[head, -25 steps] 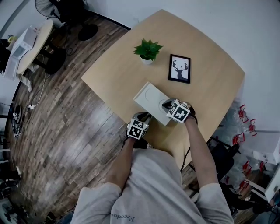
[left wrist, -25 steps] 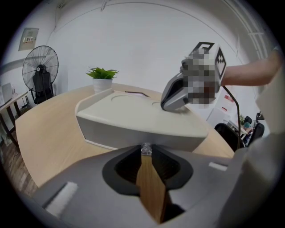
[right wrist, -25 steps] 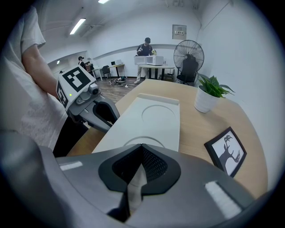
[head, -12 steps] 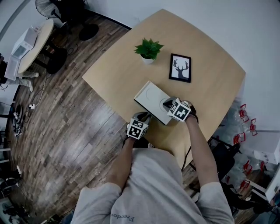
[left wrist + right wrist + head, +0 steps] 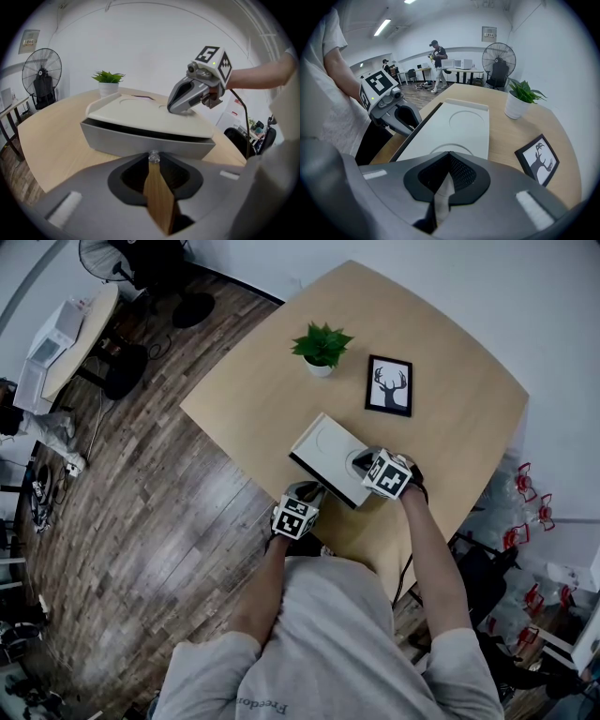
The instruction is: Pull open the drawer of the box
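A flat white box (image 5: pixel 326 451) lies on the round wooden table (image 5: pixel 441 427), its grey drawer front (image 5: pixel 140 140) facing me. A dark slit shows between the lid and the drawer front. My left gripper (image 5: pixel 153 158) is shut on the drawer's small silver knob (image 5: pixel 153 154); in the head view it (image 5: pixel 309 493) sits at the box's near edge. My right gripper (image 5: pixel 449 154) is shut with nothing between its jaws, and its tips rest on the box's white top (image 5: pixel 461 124). The left gripper view shows it (image 5: pixel 180 105) pressing down on the lid.
A potted plant (image 5: pixel 322 345) and a framed deer picture (image 5: pixel 388 386) stand on the table behind the box. The table edge runs just under my left gripper, with wood floor (image 5: pixel 141 521) beyond. People (image 5: pixel 437 58) stand far off in the room near a fan (image 5: pixel 499 58).
Both grippers keep their places on the box. The dark line along the box's near edge looks slightly plainer now; the whole view has shifted a little.
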{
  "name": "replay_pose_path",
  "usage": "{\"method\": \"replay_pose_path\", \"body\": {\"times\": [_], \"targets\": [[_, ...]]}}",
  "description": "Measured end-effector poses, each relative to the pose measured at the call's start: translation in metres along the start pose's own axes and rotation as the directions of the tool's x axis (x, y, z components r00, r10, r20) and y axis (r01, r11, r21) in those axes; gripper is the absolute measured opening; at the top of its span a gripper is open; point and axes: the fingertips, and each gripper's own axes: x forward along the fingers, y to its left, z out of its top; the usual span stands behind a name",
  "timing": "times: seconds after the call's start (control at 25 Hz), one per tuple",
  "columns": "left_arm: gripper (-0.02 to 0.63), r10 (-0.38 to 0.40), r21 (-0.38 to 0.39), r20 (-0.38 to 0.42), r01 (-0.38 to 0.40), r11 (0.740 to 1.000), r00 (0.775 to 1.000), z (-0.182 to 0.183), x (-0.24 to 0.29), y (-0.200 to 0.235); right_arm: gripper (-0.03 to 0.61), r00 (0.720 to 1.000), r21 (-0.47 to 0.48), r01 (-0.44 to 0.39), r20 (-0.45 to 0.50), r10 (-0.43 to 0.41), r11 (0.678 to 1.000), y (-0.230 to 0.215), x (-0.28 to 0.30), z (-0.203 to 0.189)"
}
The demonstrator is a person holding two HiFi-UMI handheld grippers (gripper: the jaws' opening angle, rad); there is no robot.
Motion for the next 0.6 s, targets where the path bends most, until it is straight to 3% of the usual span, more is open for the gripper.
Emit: {"method": "replay_pose_path", "body": {"times": [0.6], "targets": [[0.130,-0.017,-0.011,0.002,0.017,1.000,1.000,-0.0088,-0.0090,0.0013,0.002,1.000,0.001,0.002,-0.001,-0.002,1.000,0.0008,0.0008,0.0003]]}}
